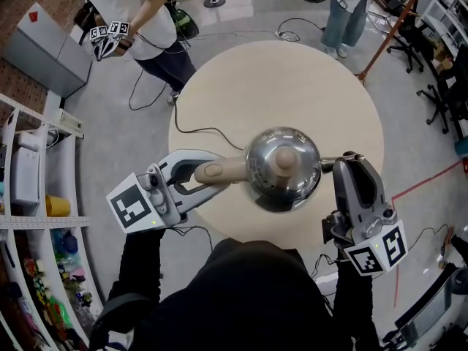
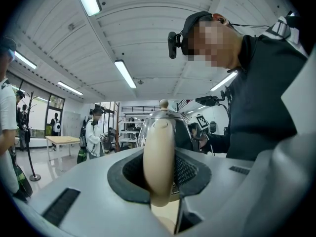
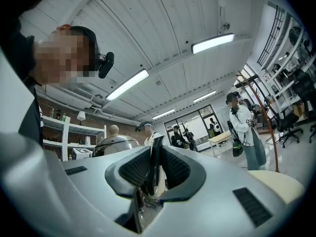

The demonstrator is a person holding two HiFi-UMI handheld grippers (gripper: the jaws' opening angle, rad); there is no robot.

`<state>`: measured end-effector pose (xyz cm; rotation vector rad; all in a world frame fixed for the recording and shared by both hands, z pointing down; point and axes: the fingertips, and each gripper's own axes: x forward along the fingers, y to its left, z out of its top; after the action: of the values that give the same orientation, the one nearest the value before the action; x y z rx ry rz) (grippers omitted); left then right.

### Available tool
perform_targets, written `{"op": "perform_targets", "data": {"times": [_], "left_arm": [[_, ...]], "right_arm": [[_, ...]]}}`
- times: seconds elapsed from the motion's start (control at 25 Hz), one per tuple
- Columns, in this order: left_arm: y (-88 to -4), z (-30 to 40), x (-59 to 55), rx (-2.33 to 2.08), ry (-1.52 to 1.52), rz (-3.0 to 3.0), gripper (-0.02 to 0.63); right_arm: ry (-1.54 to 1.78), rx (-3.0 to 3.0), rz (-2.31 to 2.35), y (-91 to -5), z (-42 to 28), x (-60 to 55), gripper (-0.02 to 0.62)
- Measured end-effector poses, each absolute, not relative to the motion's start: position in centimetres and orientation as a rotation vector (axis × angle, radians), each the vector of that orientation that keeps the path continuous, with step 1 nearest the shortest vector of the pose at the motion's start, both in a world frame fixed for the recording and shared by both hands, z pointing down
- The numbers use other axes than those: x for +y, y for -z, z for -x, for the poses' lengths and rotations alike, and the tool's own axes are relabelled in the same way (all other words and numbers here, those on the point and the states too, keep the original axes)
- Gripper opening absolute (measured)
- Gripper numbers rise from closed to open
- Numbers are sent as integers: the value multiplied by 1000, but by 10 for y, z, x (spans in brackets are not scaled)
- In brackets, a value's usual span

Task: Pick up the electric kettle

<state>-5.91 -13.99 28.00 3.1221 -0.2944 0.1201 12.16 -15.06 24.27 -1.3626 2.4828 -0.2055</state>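
- Left gripper [image 1: 219, 172]: clamped on the electric kettle's [image 1: 283, 168] handle [image 2: 159, 162].
- Right gripper [image 1: 344, 161]: pinching the spout [image 1: 329, 160].
- Step: lift apparently under way; next, keep it level.
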Motion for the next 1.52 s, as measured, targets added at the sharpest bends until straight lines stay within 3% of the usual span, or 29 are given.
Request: {"op": "perform_targets", "data": {"times": [1.52], "left_arm": [[-283, 58, -141, -271, -200, -3103, 98]], "right_arm": [[279, 2497, 1436, -257, -121, -154, 80]]}}
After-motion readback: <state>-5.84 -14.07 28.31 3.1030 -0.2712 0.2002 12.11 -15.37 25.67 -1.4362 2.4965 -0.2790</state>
